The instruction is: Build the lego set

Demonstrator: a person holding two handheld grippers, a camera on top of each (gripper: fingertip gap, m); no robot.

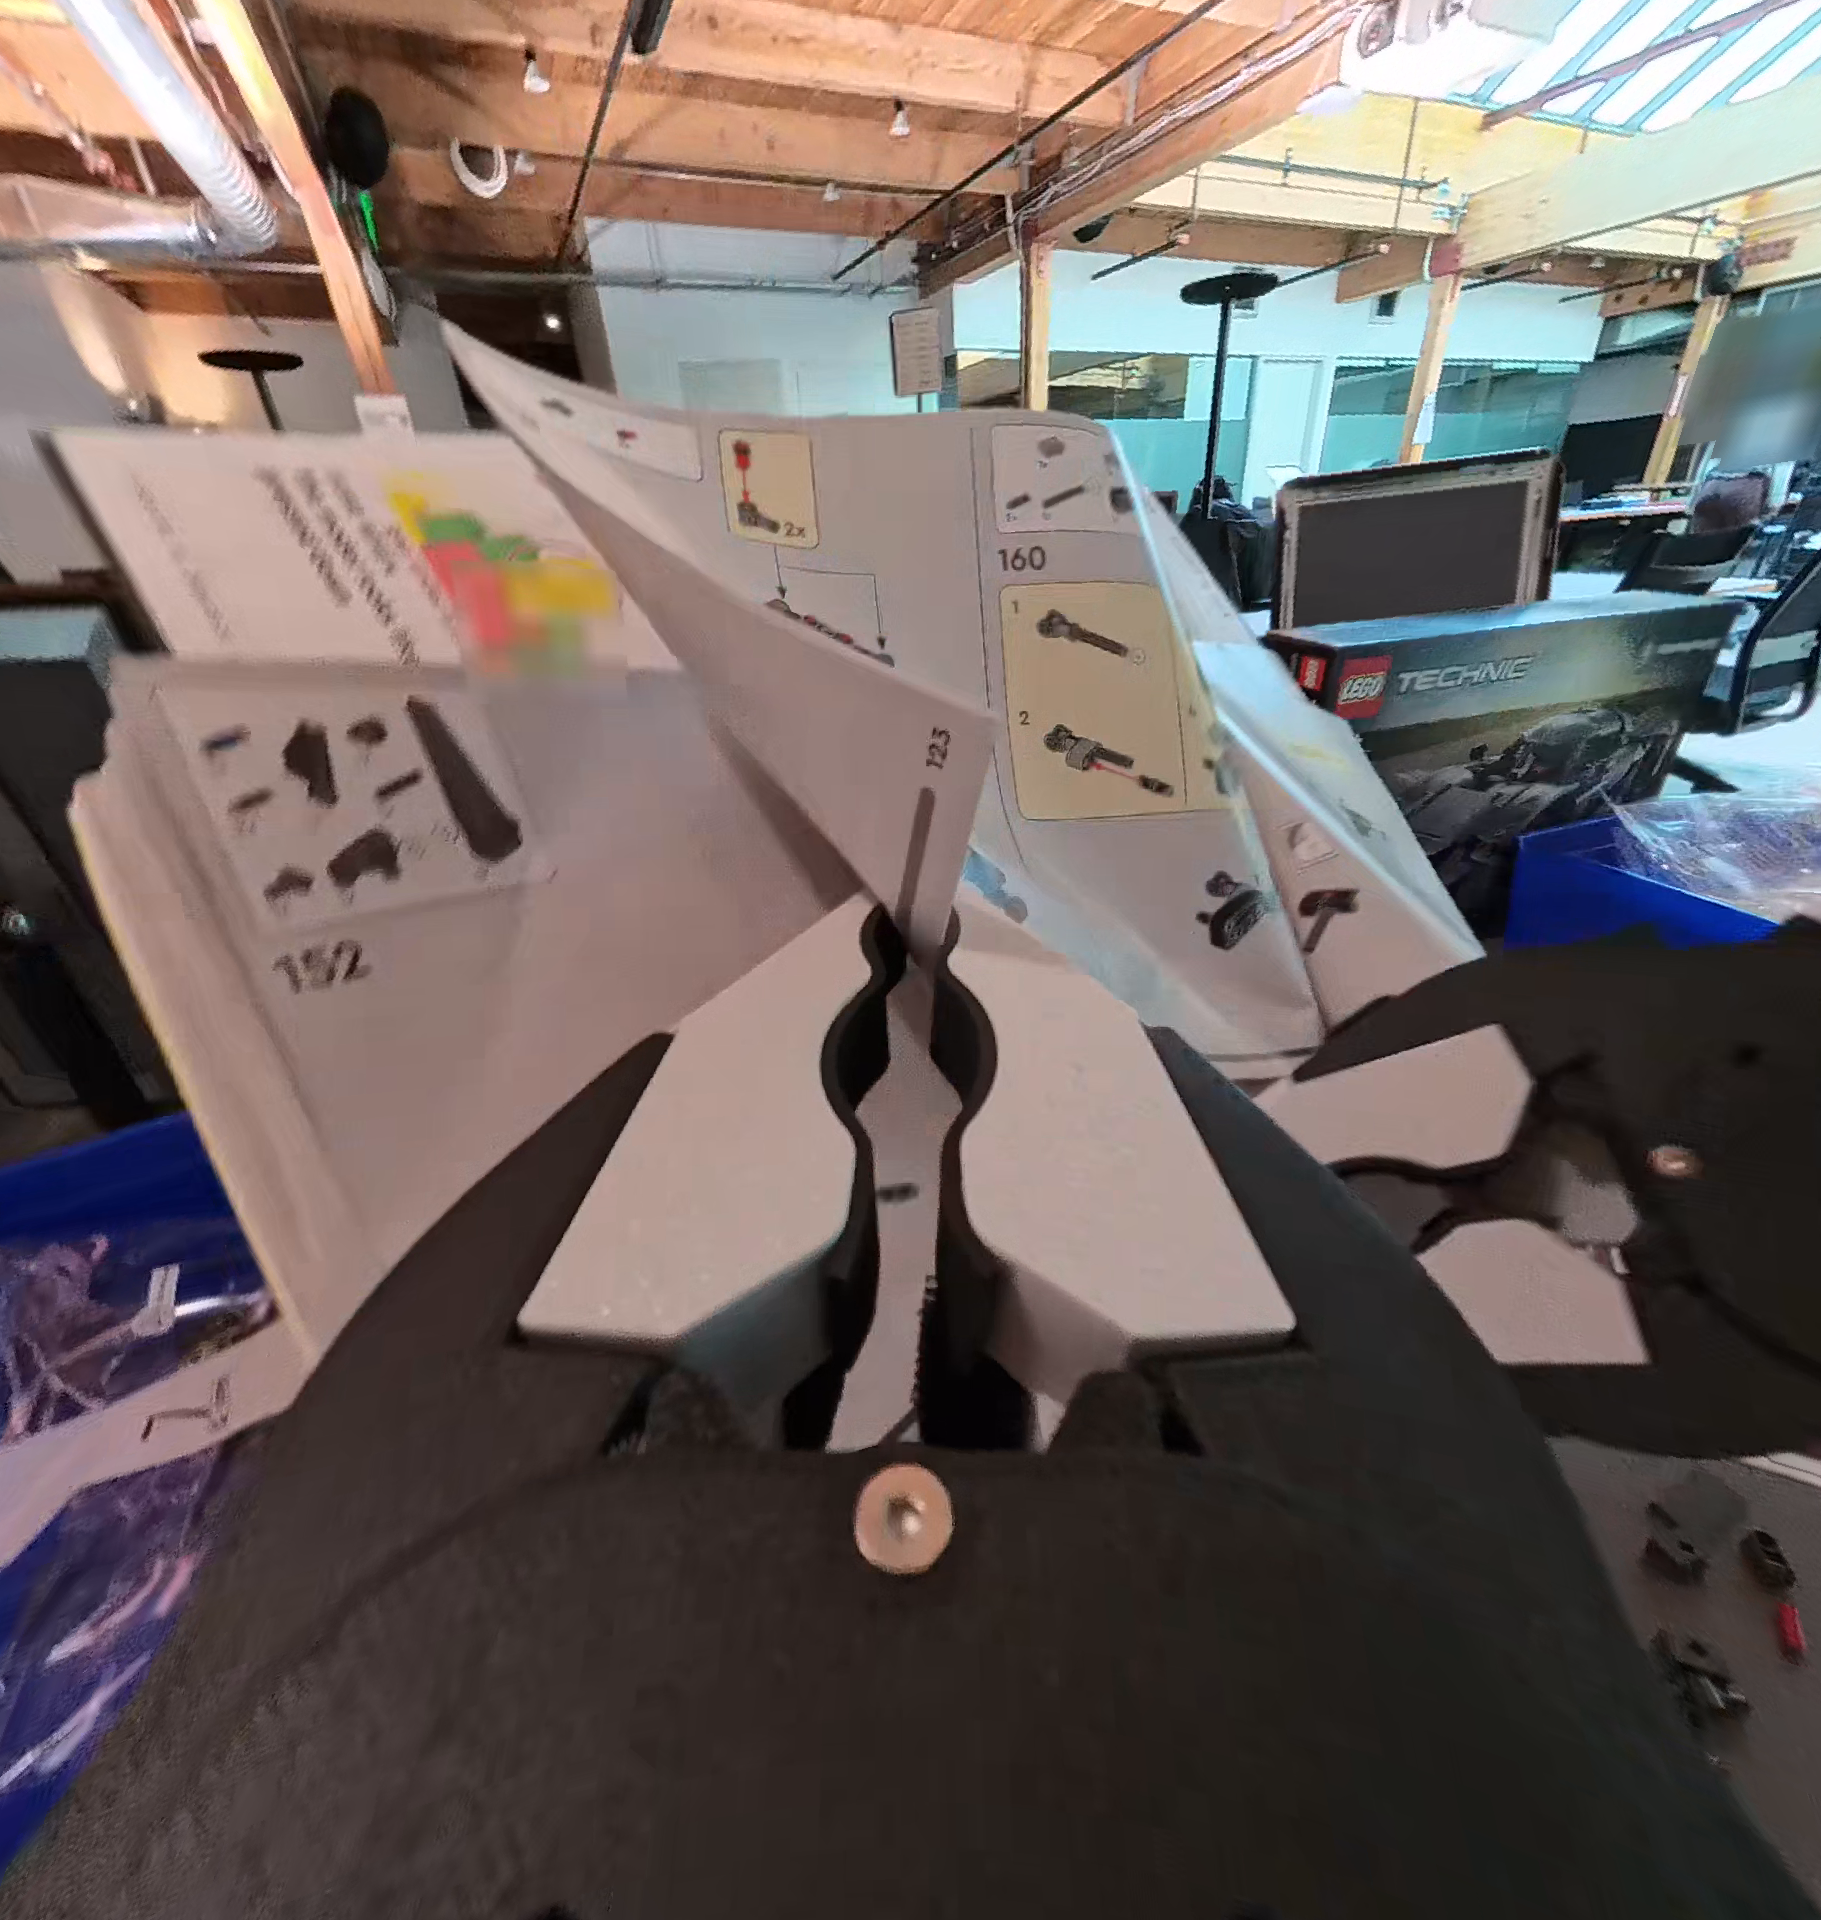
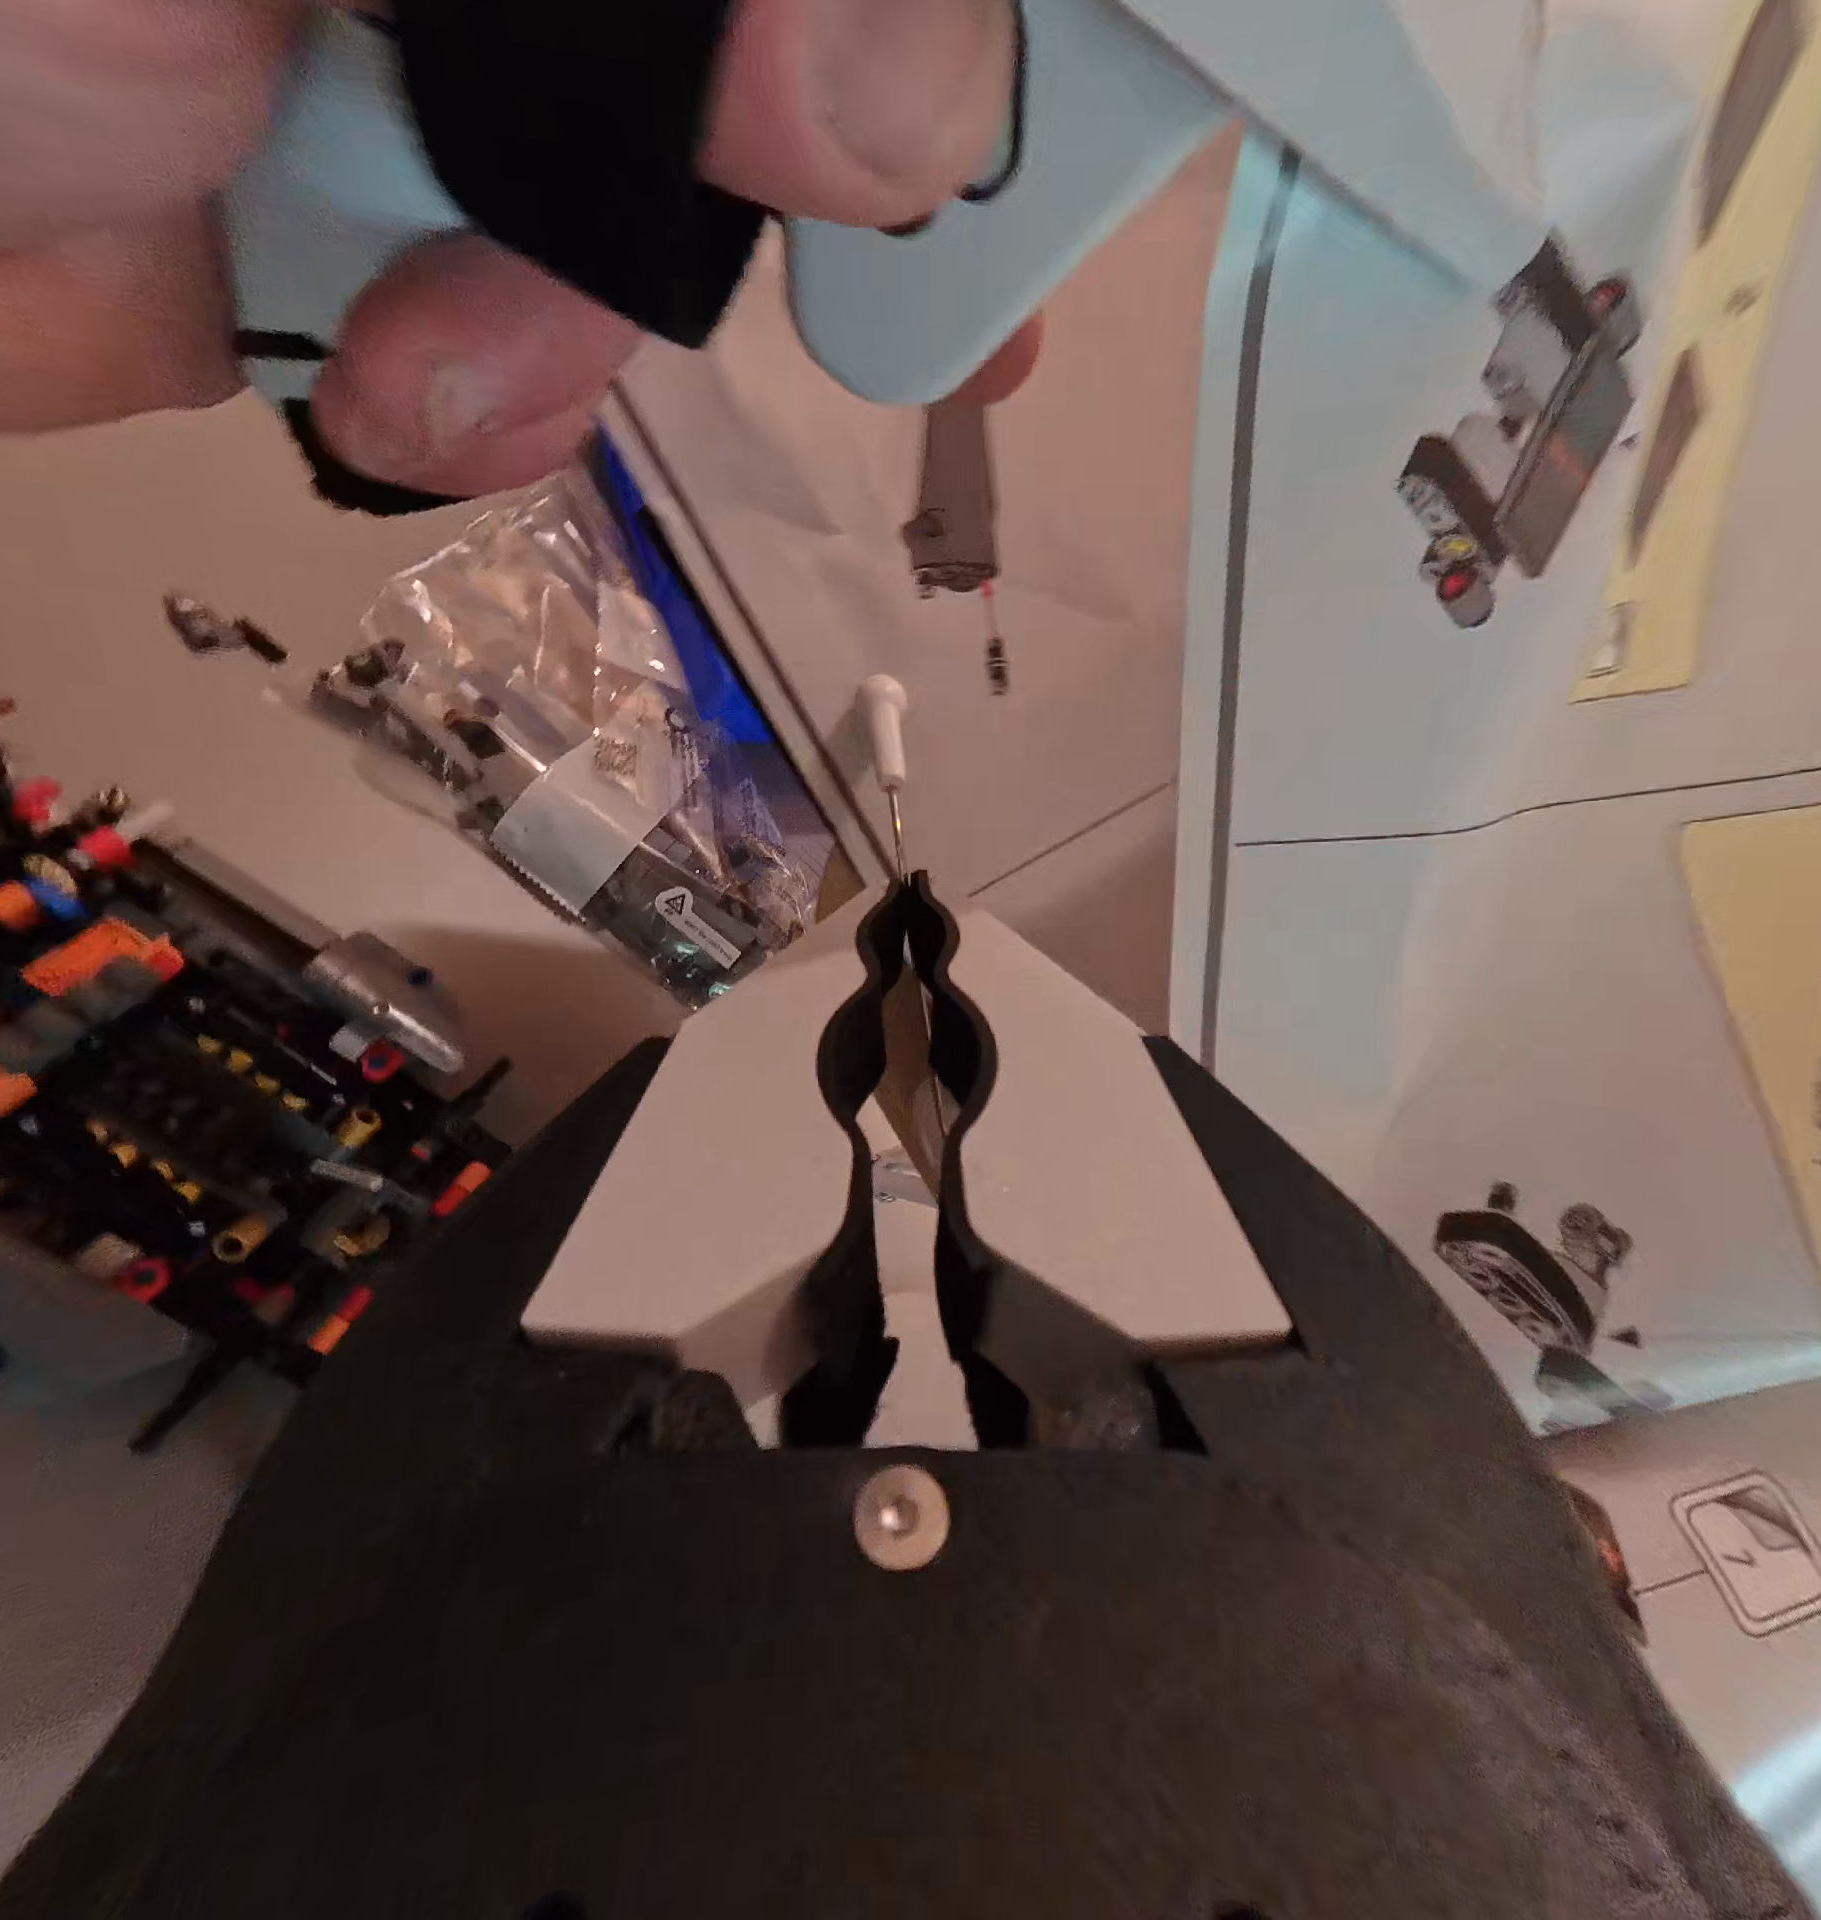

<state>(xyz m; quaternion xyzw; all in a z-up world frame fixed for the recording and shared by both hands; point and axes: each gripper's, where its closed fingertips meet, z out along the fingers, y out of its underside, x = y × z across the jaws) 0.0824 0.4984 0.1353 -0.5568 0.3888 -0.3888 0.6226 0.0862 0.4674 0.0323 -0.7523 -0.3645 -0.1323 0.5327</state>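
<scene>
My left gripper (image 1: pixel 911 935) is shut on the lower edge of a page (image 1: pixel 833 727) of the open instruction booklet (image 1: pixel 418 831) and holds the page lifted and bent. My right gripper (image 1: pixel 1311 1065) shows at the right, with its tips at the booklet's lower pages. In the right wrist view my right gripper (image 2: pixel 911 899) is shut, with a thin sheet (image 2: pixel 901 1039) of the booklet (image 2: pixel 1457 935) seen edge-on between its pads. The partly built black, orange and red lego model (image 2: pixel 158 1122) stands on the table at the left.
A clear bag of parts (image 2: pixel 594 748) lies left of the booklet. A white-handled pin (image 2: pixel 885 727) points at my right fingertips. A person's hand (image 2: pixel 449 364) is above. The lego box (image 1: pixel 1529 707), blue bins (image 1: pixel 1612 883) and loose parts (image 1: pixel 1716 1579) are nearby. Across from one pair of fingers to the other is roughly 11 cm.
</scene>
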